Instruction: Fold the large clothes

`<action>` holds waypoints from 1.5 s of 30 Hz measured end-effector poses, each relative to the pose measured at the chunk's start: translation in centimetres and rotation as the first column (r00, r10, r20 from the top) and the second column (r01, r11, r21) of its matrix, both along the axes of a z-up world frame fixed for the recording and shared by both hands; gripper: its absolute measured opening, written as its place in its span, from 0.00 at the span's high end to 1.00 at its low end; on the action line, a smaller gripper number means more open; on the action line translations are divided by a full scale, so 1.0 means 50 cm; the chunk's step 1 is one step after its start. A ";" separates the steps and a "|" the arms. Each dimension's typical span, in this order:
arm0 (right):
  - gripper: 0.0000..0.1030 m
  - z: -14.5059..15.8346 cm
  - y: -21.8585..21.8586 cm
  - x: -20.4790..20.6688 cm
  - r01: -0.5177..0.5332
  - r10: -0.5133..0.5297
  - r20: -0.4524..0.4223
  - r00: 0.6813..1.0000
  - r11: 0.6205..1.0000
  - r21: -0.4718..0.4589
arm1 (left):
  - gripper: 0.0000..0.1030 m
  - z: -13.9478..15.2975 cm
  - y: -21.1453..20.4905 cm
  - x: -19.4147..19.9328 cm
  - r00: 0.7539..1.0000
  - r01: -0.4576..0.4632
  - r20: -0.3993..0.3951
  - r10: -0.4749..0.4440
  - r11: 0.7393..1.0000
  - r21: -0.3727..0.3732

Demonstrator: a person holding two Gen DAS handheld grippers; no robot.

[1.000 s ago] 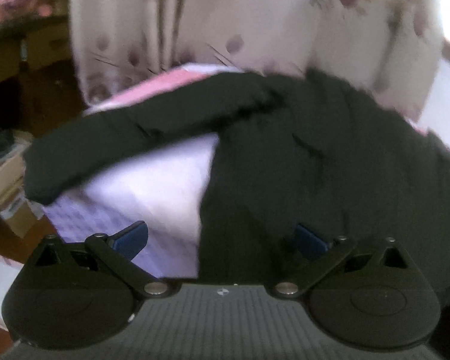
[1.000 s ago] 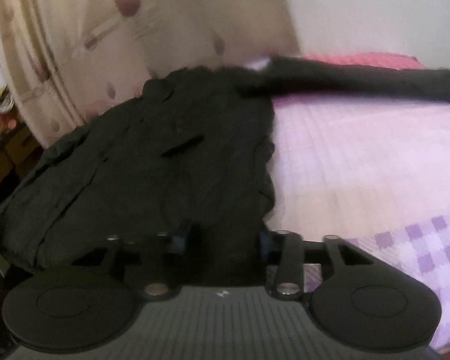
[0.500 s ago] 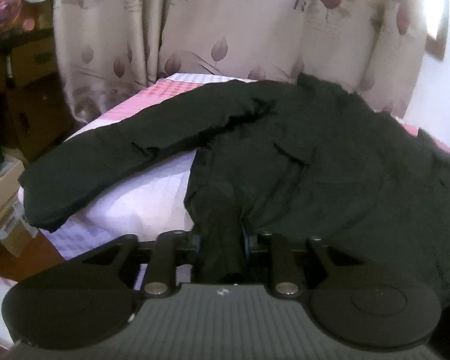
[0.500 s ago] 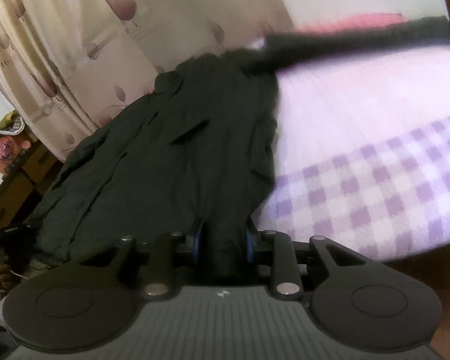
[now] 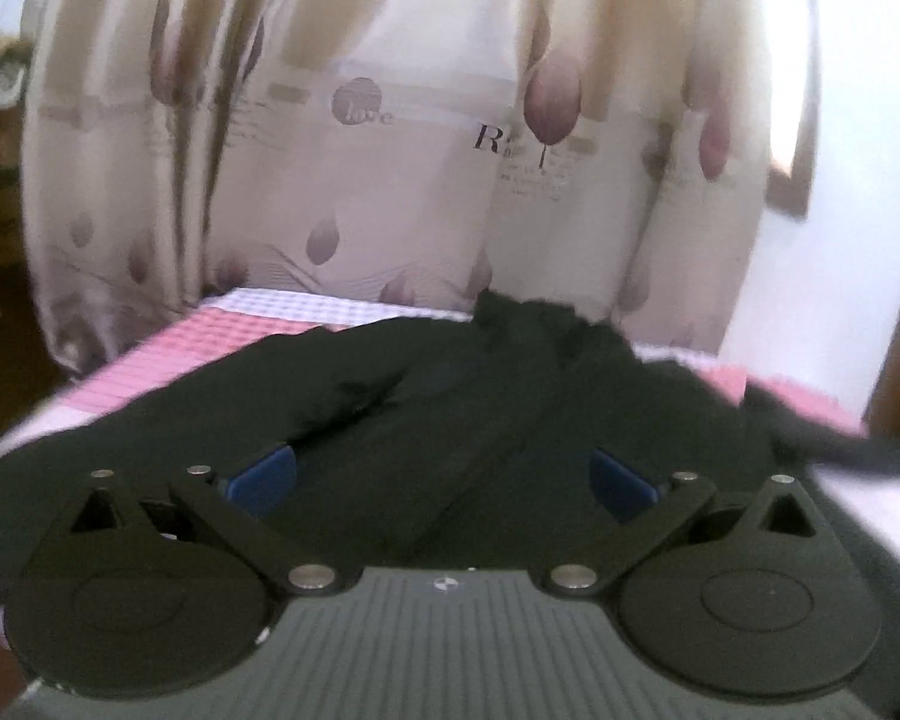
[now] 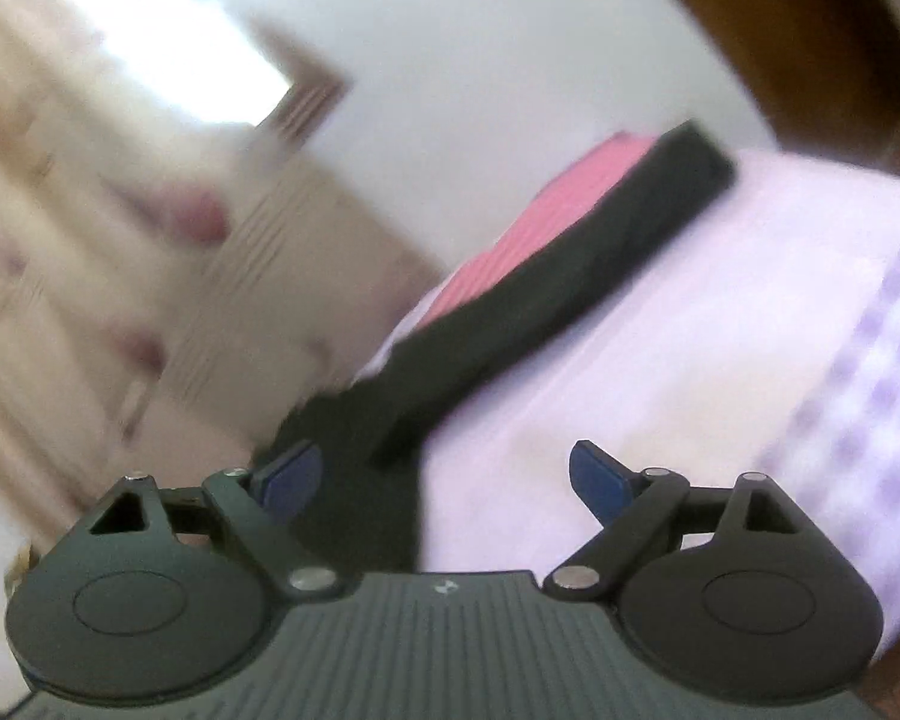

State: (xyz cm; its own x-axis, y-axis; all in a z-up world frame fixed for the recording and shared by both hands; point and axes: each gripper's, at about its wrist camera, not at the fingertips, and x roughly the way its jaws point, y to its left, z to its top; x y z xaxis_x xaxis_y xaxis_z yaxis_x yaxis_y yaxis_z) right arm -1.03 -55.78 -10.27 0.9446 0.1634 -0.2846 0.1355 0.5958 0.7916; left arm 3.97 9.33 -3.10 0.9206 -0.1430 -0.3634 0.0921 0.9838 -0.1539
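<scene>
Opening on both sides. Left gripper: jaws spreading, blue pads far apart, nothing pinched. Jacket lies below and ahead of it, seen through the gap, but neither pad presses on the cloth.

Right gripper: jaws also spreading, pads wide, nothing gripped. Its left pad sits over the jacket's edge, its right pad over bare bedsheet. Whether the left pad touches the fabric I cannot tell; the frame is motion-blurred and tilted.

Jacket is dark and spread flat on the bed. In the left view its body fills the middle, collar end toward the curtain, one sleeve running off left, another dark strip off right. In the right view one sleeve stretches straight out across the sheet, away from the body, cuff at the far end.

Sheet is pale lilac with a purple check toward the near edge and a pink band at the far side, next to the sleeve. Curtain hangs right behind the bed head. White wall beyond the bed in the right view.
</scene>
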 end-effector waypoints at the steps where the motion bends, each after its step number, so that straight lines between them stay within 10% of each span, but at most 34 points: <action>1: 0.12 -0.008 -0.027 0.020 0.028 -0.028 -0.011 1.000 0.999 0.029 | 0.00 -0.007 -0.019 0.032 1.000 -0.007 0.002 0.007 1.000 -0.025; 9: 0.12 -0.078 -0.195 0.213 0.240 -0.221 -0.121 0.968 0.955 0.173 | 0.00 -0.074 -0.142 0.262 0.998 -0.028 -0.053 0.030 0.999 0.042; 20: 0.14 -0.098 -0.228 0.338 0.323 -0.318 -0.074 0.945 0.944 0.067 | 0.00 -0.160 -0.137 0.367 0.984 -0.016 -0.180 0.013 1.000 -0.013; 22: 0.22 -0.093 -0.215 0.368 0.318 -0.320 -0.119 0.940 0.947 -0.039 | 0.00 -0.160 -0.137 0.362 0.985 -0.013 -0.170 0.011 1.000 -0.010; 25: 0.80 -0.102 -0.230 0.408 0.310 -0.309 -0.196 0.930 0.950 -0.029 | 0.00 -0.161 -0.138 0.365 0.984 -0.013 -0.177 0.012 1.000 -0.007; 30: 0.88 -0.068 -0.250 0.411 0.354 -0.333 -0.183 0.925 0.930 0.095 | 0.00 -0.165 -0.104 0.359 0.985 -0.050 -0.170 0.028 0.991 -0.128; 38: 0.88 0.209 -0.037 0.494 0.111 -0.110 0.135 0.985 0.994 0.004 | 0.00 -0.176 -0.048 0.348 0.988 -0.093 -0.149 0.045 0.939 -0.332; 45: 0.88 0.285 0.271 0.604 -0.190 0.188 0.269 0.945 0.982 -0.019 | 0.00 -0.183 -0.011 0.335 0.989 -0.129 -0.123 0.082 0.887 -0.444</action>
